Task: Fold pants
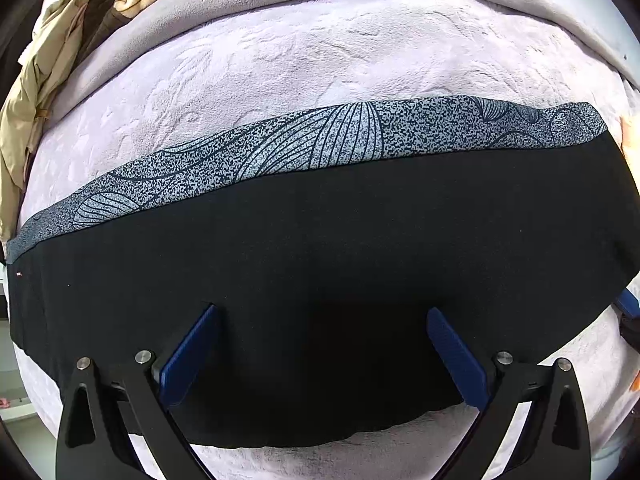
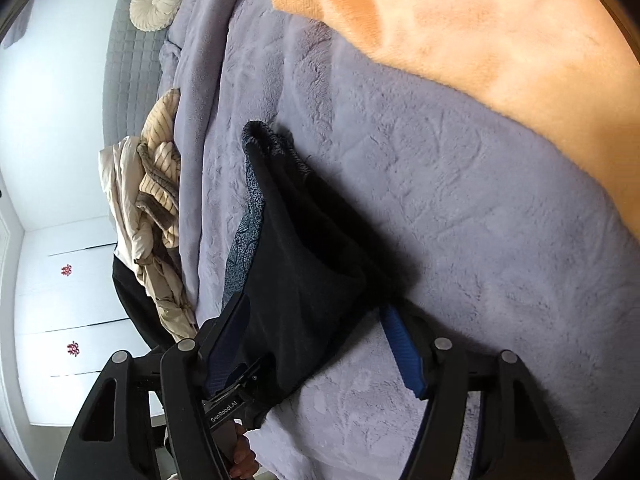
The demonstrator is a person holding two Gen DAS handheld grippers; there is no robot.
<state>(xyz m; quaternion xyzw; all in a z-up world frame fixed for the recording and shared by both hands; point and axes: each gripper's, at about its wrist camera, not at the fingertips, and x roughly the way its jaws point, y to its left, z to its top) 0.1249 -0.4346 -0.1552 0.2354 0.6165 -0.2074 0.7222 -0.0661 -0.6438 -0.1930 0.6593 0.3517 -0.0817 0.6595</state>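
Bedspread (image 1: 304,64), lilac and fuzzy, fills both views, with the black pants (image 1: 320,260) lying across it, patterned grey band along the far edge and both ends cut off. Left gripper (image 1: 320,316) hangs wide open over them; right gripper (image 2: 316,320) gapes around a raised end, contact hard to tell.

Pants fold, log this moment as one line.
pants: flat on blanket | left gripper: open above pants | right gripper: open, fabric between fingers
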